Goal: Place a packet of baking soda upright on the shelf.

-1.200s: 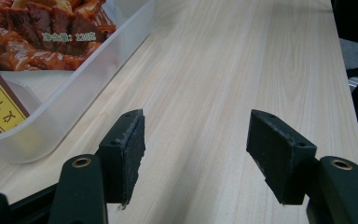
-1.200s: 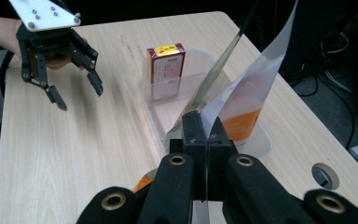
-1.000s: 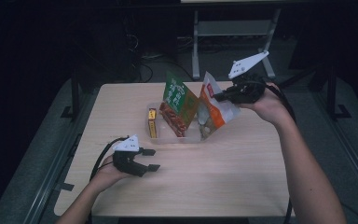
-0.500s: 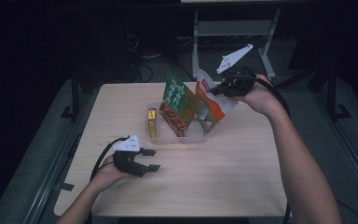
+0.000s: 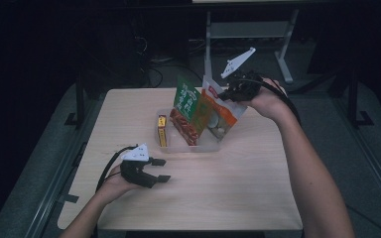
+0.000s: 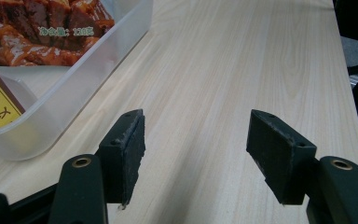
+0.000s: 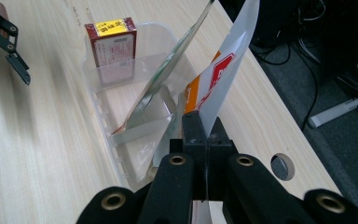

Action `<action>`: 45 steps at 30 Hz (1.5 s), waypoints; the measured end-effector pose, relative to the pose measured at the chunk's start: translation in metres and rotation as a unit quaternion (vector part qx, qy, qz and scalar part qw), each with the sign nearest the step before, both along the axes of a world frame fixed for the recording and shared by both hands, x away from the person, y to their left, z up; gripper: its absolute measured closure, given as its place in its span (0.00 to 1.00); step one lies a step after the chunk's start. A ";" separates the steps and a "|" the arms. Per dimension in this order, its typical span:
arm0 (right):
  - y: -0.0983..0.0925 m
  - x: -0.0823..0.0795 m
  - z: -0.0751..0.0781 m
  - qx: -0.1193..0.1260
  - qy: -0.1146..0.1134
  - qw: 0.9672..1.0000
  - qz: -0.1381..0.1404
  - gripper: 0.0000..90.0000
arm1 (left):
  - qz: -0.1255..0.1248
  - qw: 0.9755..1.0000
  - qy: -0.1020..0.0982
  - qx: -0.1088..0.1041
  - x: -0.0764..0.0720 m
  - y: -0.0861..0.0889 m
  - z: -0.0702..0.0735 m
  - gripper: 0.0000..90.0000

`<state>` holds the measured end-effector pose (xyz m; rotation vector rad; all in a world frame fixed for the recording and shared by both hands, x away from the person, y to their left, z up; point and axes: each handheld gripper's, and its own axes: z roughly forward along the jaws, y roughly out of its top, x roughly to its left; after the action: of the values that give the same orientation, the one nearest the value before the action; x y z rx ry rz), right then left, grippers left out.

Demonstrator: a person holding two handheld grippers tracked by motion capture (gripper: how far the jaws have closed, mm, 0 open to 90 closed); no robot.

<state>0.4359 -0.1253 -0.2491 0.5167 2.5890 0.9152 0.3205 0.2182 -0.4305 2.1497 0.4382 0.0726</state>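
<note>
A clear plastic bin stands mid-table, with a small red-and-yellow box at its left end and a green-and-red snack packet leaning inside it. My right gripper is shut on the top edge of an orange-and-white packet. That packet slants down into the bin's right end, beside the green one. In the right gripper view the jaws pinch the white packet above the bin. My left gripper rests open on the table's front left, its pads wide apart over bare wood.
The light wood table has free surface in front of and to the right of the bin. A round cable hole sits near the far edge. Dark floor, cables and a metal stand lie beyond the table.
My right hand has carried the orange-and-white packet leftward and slightly down, from beside the bin to over its right end. The left gripper has stayed put.
</note>
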 end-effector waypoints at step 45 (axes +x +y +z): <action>0.015 0.031 -0.048 0.005 0.057 0.998 -0.031 1.00 | -0.018 1.000 0.009 0.008 0.000 -0.004 -0.003 0.40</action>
<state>0.4664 -0.1105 -0.2969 0.6659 2.6541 0.9025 0.3207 0.2144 -0.4339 2.1753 0.4107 0.0383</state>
